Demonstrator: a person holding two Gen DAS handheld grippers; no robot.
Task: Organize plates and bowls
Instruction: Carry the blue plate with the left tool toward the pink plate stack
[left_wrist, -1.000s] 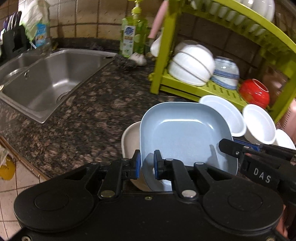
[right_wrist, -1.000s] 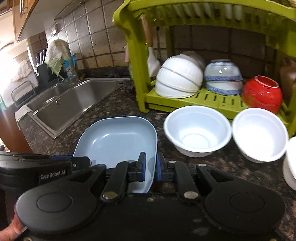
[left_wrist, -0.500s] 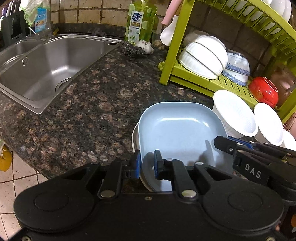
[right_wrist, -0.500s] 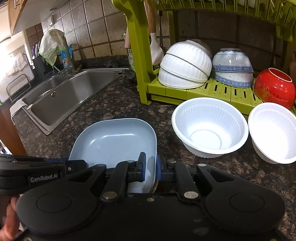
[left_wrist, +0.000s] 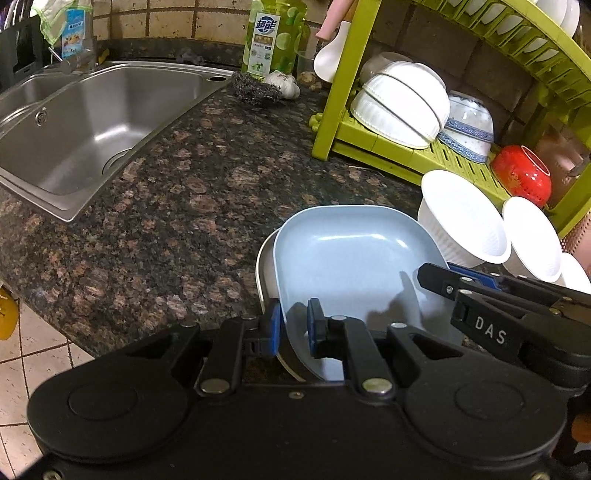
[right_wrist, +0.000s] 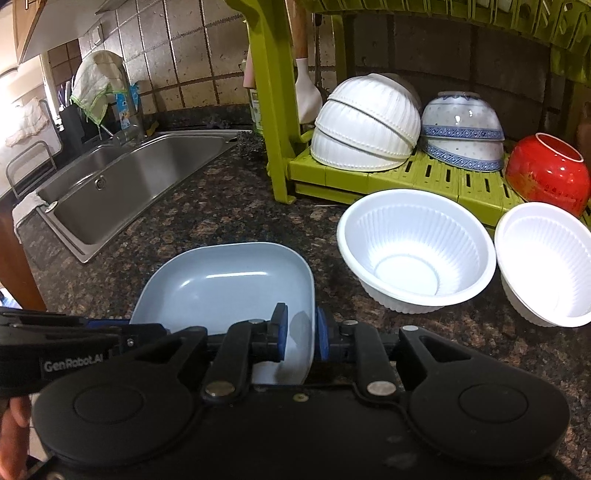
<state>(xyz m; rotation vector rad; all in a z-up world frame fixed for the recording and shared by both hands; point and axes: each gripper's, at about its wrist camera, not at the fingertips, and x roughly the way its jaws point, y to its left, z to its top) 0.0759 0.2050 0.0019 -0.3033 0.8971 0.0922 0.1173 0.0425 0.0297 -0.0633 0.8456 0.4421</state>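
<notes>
The blue square plate (left_wrist: 347, 254) lies on the dark granite counter (left_wrist: 177, 206), in front of the green dish rack (left_wrist: 399, 155) and nested on a second, cream-coloured plate (left_wrist: 264, 266) whose rim shows only along its left side.

Both grippers are on this plate. The left gripper (left_wrist: 293, 325) straddles its near rim with a narrow gap between the blue pads: one pad is outside the rim, the other inside the dish, and the plate's wall passes between them. Whether the pads actually press the wall cannot be told for sure, but they sit close on either side of it. The right gripper (right_wrist: 299, 332) takes the plate's near right corner the same way, its left pad over the inner surface and its right pad outside the edge, the fingers drawn close with the rim between them. In the left wrist view the right gripper's fingers (left_wrist: 458, 277) reach in over the plate's right edge.

Just in front of the rack, to the plate's right, stand two upright white ribbed bowls: the nearer one (right_wrist: 415, 249) and another (right_wrist: 546, 262) beside it. On the rack's lower shelf rest upturned white bowls (right_wrist: 365, 122), blue-patterned bowls (right_wrist: 461, 129) and a red bowl (right_wrist: 546, 170). To the rack's left lies the steel sink (left_wrist: 85, 122).
</notes>
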